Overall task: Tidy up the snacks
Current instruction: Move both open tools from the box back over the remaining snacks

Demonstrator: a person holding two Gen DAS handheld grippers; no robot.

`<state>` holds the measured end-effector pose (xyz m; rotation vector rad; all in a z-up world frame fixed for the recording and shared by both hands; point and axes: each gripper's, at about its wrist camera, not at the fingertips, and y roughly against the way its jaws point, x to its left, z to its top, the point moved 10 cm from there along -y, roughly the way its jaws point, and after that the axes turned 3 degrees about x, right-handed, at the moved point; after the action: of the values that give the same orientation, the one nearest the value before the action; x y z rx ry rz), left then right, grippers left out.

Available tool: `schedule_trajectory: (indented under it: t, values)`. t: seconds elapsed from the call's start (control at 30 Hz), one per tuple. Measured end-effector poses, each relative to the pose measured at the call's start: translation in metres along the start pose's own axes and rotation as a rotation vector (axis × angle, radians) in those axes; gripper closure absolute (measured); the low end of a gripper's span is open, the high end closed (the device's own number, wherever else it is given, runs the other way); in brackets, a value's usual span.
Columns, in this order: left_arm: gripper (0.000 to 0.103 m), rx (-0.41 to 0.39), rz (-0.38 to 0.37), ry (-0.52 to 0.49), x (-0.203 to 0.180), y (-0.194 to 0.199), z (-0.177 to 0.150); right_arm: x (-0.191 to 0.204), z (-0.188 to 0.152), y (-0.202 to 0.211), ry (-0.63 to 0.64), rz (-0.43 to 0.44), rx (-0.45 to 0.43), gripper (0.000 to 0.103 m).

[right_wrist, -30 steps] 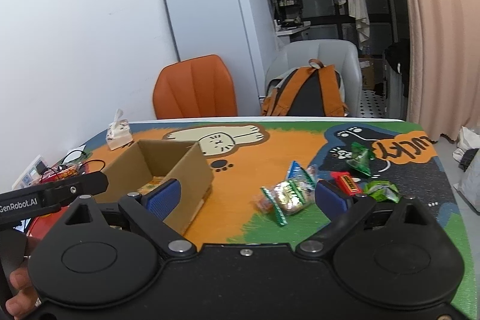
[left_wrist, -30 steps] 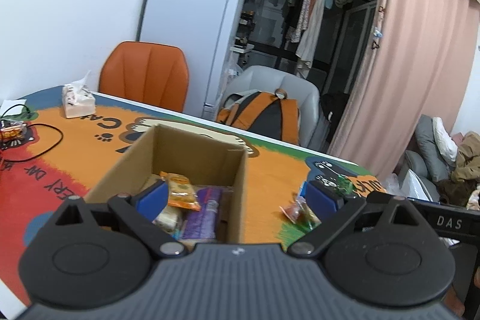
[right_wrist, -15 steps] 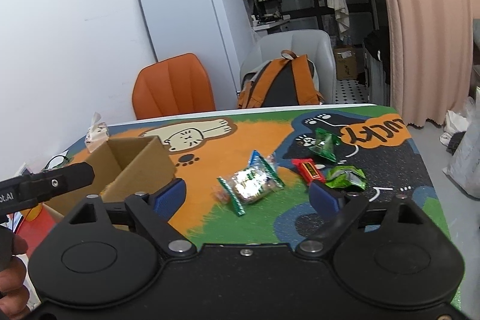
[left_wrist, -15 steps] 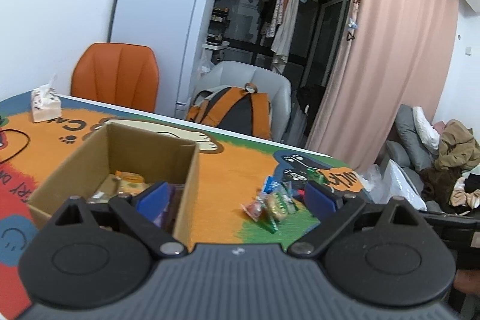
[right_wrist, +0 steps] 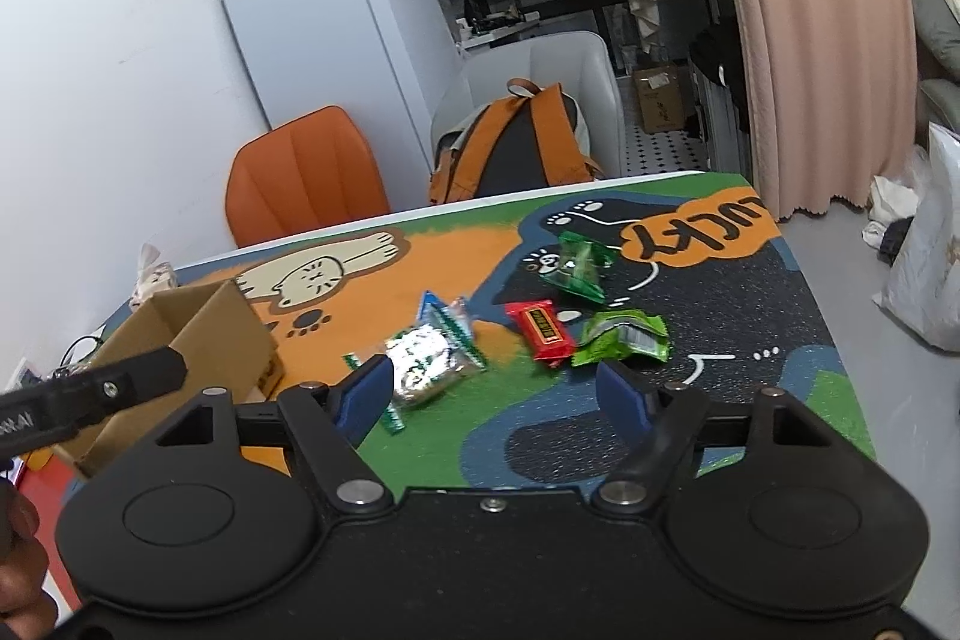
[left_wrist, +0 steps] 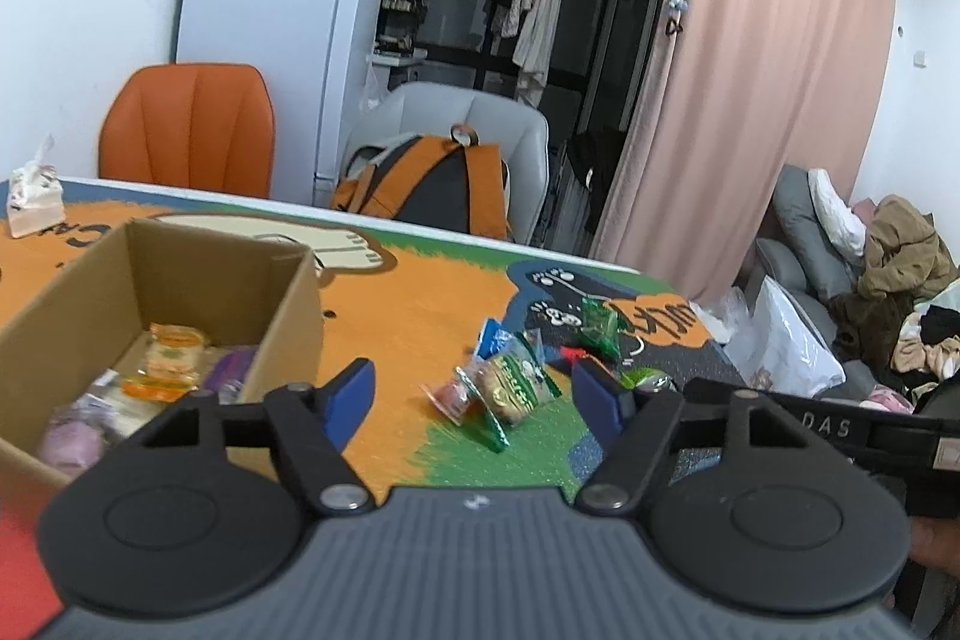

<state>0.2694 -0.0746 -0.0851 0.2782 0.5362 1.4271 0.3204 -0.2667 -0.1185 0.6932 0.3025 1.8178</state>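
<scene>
An open cardboard box (left_wrist: 288, 292) stands at the table's left and holds several snack packets, one of them orange (left_wrist: 171, 349); it also shows in the right wrist view (right_wrist: 228, 334). Loose snacks lie to its right: a silver-green packet (right_wrist: 429, 361), a blue one (right_wrist: 433, 305), a red bar (right_wrist: 543, 331) and two green packets (right_wrist: 624, 340) (right_wrist: 576, 262). The silver-green packet (left_wrist: 510, 388) also shows in the left wrist view. My left gripper (left_wrist: 474, 394) is open and empty, above the table just short of that packet. My right gripper (right_wrist: 495, 388) is open and empty, short of the loose snacks.
The table carries a colourful cartoon mat (right_wrist: 690, 388). A tissue pack (left_wrist: 33, 199) sits at the far left. An orange chair (left_wrist: 186, 130), a grey chair with an orange backpack (left_wrist: 432, 184) and a white fridge (left_wrist: 282, 34) stand behind the table. Its right edge (right_wrist: 822, 316) drops to the floor.
Both grippers have swung right, from over the box toward the loose snacks. The box has slid to the left in both views. Both stay open and empty.
</scene>
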Motion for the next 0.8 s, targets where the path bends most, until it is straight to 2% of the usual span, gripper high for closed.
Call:
schedule_trajectory:
  t: [0.8]
  values:
    - [0.033, 0.133, 0.030, -0.053, -0.020, -0.110, -0.001, -0.064, 0.013, -0.068, -0.086, -0.046, 0.063, 0.030]
